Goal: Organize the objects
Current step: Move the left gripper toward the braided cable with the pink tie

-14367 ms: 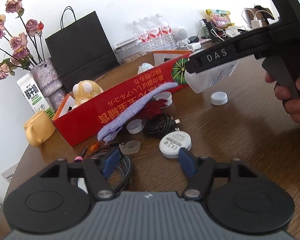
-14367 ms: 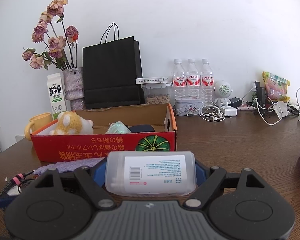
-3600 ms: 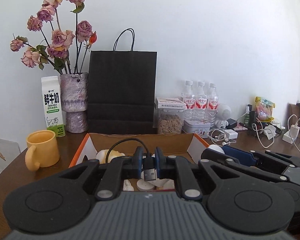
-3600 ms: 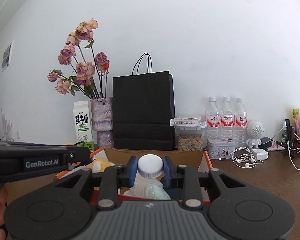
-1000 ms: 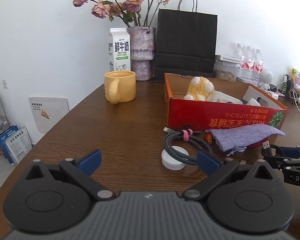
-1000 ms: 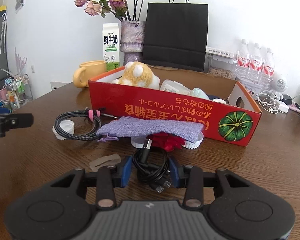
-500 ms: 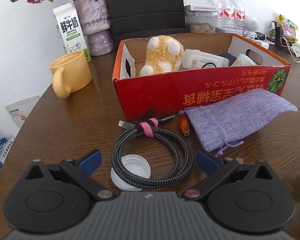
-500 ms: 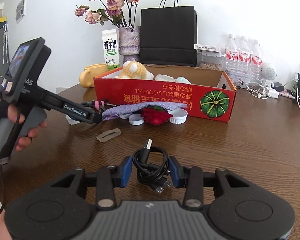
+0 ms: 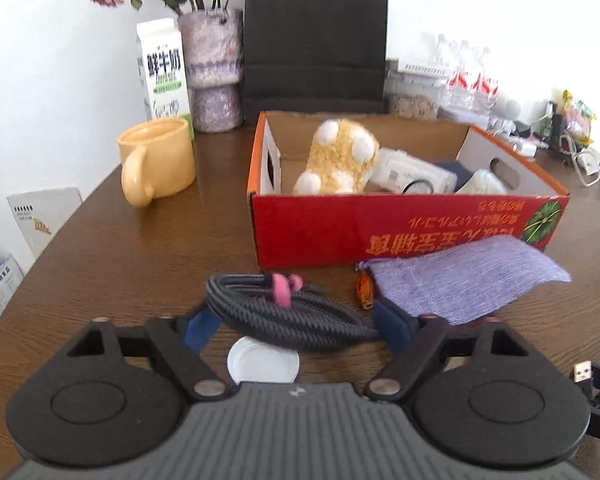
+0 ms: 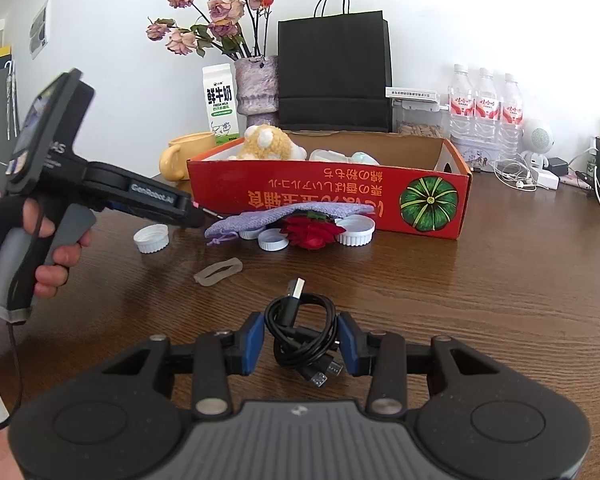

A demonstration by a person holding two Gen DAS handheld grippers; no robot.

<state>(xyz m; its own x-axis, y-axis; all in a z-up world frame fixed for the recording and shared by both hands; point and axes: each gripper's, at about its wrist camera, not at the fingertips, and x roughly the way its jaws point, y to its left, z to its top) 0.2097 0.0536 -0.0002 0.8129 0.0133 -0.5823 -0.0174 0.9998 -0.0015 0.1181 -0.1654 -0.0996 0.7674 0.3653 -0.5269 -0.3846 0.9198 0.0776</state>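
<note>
1. Left gripper [image 9: 296, 326]: its jaws are closing around the braided cable coil [image 9: 288, 312], which lies between the blue pads. The pads appear to touch the coil's two ends; the frame is blurred, so firm pressure cannot be confirmed.
2. The braided cable coil is bound by a pink tie [image 9: 282, 286] and sits on the wooden table [image 9: 140, 248], just in front of the red cardboard box [image 9: 400, 232]. A white bottle cap [image 9: 262, 364] lies partly beneath the coil.
3. Right gripper [image 10: 300, 344]: its jaws clamp a bundled black USB cable [image 10: 300, 332], with the plug end sticking up.
4. The box contains a yellow plush toy [image 9: 340, 158] and a white plastic bottle [image 9: 408, 174].
5. A purple drawstring pouch [image 9: 460, 276] lies against the box front, beside the coil.
6. In the right wrist view, a hand [image 10: 48, 248] holds the left gripper's handle.
</note>
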